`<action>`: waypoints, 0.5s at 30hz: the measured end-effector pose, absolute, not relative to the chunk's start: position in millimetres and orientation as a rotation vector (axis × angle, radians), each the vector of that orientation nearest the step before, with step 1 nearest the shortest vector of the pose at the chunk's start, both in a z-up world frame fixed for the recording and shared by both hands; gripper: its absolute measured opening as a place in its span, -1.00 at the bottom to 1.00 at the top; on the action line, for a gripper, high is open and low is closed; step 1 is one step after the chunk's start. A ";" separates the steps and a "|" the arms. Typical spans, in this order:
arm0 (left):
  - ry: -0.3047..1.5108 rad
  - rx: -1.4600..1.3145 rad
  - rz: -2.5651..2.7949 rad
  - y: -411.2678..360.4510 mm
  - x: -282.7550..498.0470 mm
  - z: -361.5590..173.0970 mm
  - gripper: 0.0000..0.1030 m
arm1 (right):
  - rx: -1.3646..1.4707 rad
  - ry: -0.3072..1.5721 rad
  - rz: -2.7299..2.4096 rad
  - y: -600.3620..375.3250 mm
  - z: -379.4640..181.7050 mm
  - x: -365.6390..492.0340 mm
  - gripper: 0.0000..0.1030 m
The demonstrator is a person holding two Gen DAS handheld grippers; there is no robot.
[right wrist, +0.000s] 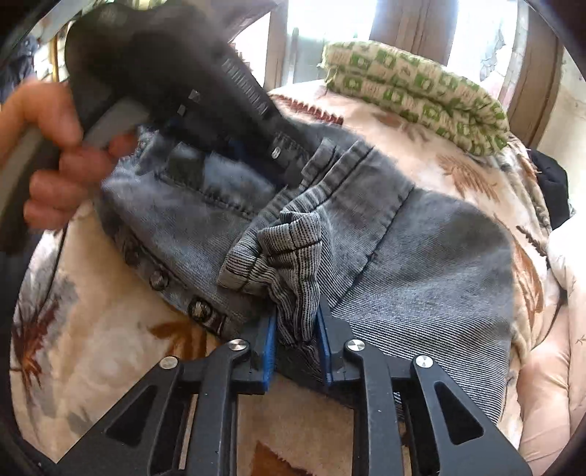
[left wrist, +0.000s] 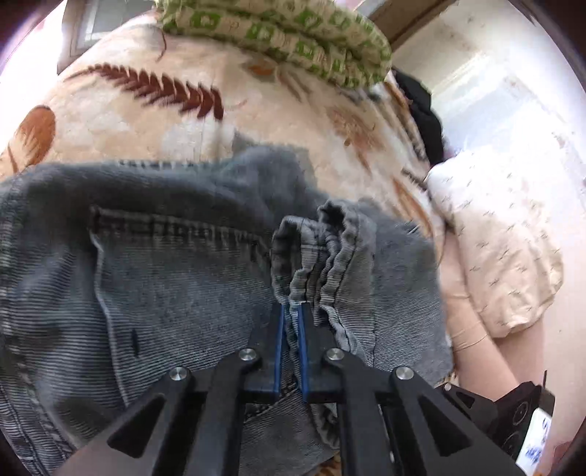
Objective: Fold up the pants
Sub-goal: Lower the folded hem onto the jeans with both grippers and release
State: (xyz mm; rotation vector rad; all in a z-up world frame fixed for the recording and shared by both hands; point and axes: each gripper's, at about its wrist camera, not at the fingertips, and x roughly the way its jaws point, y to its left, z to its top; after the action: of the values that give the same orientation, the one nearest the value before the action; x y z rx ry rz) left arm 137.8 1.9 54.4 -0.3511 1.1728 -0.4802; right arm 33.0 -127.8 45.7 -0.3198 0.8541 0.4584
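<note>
Grey denim pants (left wrist: 164, 263) lie bunched on a cream leaf-print bedspread (left wrist: 154, 121). My left gripper (left wrist: 292, 305) is shut on a gathered hem of the pants (left wrist: 315, 252), the cloth pinched between its blue pads. In the right wrist view the pants (right wrist: 421, 256) spread across the bedspread (right wrist: 110, 348), metal buttons along their left edge. My right gripper (right wrist: 297, 311) is shut on a folded hem of the pants (right wrist: 293, 256). The left gripper's black body (right wrist: 175, 84), held by a hand (right wrist: 55, 146), hovers over the far part of the pants.
A folded green-and-cream patterned blanket (left wrist: 293, 33) lies at the far end of the bed; it also shows in the right wrist view (right wrist: 421, 95). A dark garment (left wrist: 421, 110) and a cream pillow (left wrist: 505, 241) lie at the bed's right edge.
</note>
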 end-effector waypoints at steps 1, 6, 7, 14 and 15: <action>1.153 -0.343 -0.482 1.6 138.6 61.3 -0.77 | -0.291 0.849 0.468 -129.9 53.7 33.0 -0.37; 1.107 -0.237 -0.501 -16.3 159.7 91.1 -0.19 | -0.130 0.790 0.466 -143.2 81.2 30.9 -0.22; 1.112 -0.221 -0.506 -22.2 168.7 92.3 0.00 | -0.124 0.787 0.462 -142.2 82.0 32.1 -0.16; 1.203 -0.108 -0.512 -61.2 218.6 65.2 -0.11 | -0.101 0.816 0.451 -132.2 61.9 52.9 -0.11; 1.206 -0.086 -0.511 -66.4 220.2 61.4 -0.33 | -0.095 0.824 0.459 -131.7 59.3 52.2 -0.32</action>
State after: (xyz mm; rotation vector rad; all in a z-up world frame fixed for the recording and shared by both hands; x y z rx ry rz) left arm 220.2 -66.4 61.4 -0.0862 1.2060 -0.5107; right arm 52.2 -131.7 59.3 -0.0951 0.8240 0.4591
